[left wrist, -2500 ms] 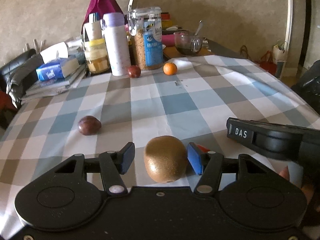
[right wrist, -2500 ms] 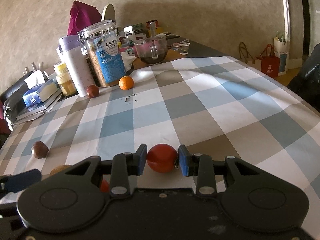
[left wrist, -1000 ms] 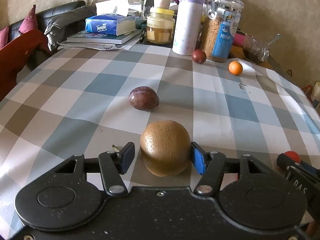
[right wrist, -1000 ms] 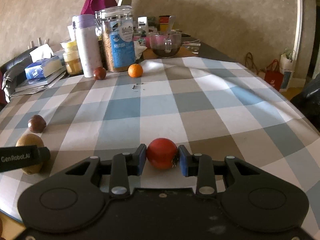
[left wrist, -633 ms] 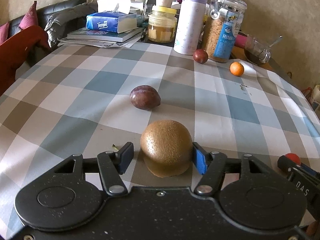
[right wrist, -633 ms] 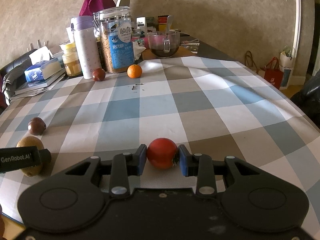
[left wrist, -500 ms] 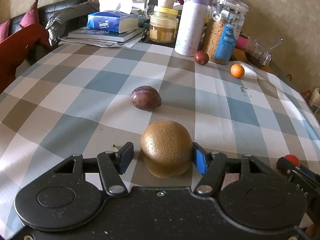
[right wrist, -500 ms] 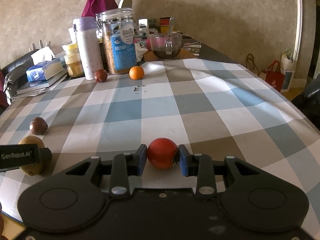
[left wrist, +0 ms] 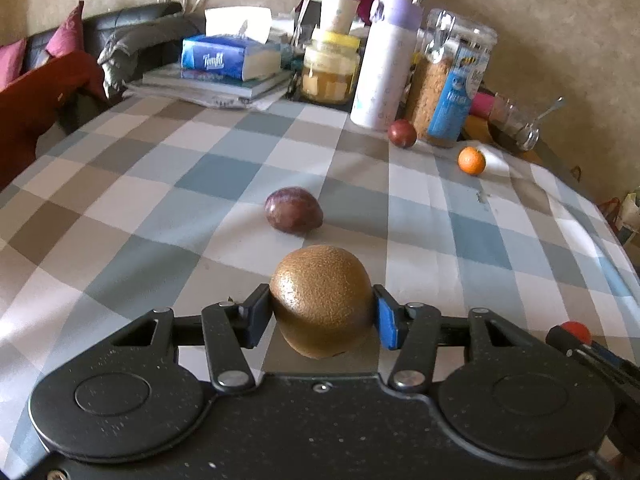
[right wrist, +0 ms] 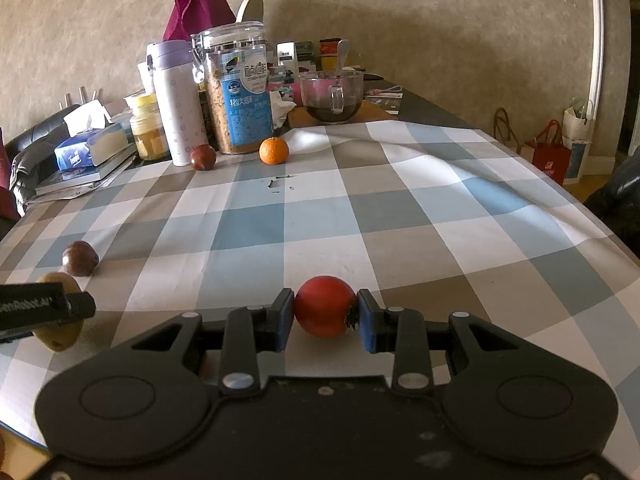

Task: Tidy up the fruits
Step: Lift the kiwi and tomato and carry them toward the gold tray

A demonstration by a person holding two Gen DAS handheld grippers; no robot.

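Your left tool (left wrist: 323, 312) is clamped on the kiwi (left wrist: 322, 300), both pads touching its sides, and your right tool (right wrist: 325, 315) is closed the same way on the red tomato (right wrist: 325, 306); so you are in the carrying step with a fruit in each hand, neither yet set down. Take the tall cereal jar (right wrist: 237, 88) at the back of the desk (right wrist: 400, 216) as your mark; the kiwi sits well in front of it and to its left, near the front edge, and the tomato well in front of it and a little to its right; whether either fruit is lifted clear of the checked cloth or just resting on it I cannot say for sure from these angles, though the kiwi looks slightly raised. The loose fruit lies thus: a small orange (right wrist: 273, 150) just in front of the jar; a dark red round fruit (right wrist: 202, 157) just beside the jar's left foot, near the white flask (right wrist: 176, 104); a purple-brown fruit (left wrist: 293, 209), probably a passion fruit, well in front of the jar and just beyond your kiwi. No bowl or tray shows, so the gathering spot is your call; the next move, as I judge it, is to bring both fruits to one place, lower each until it rests; then open slowly, since both are round and may roll.
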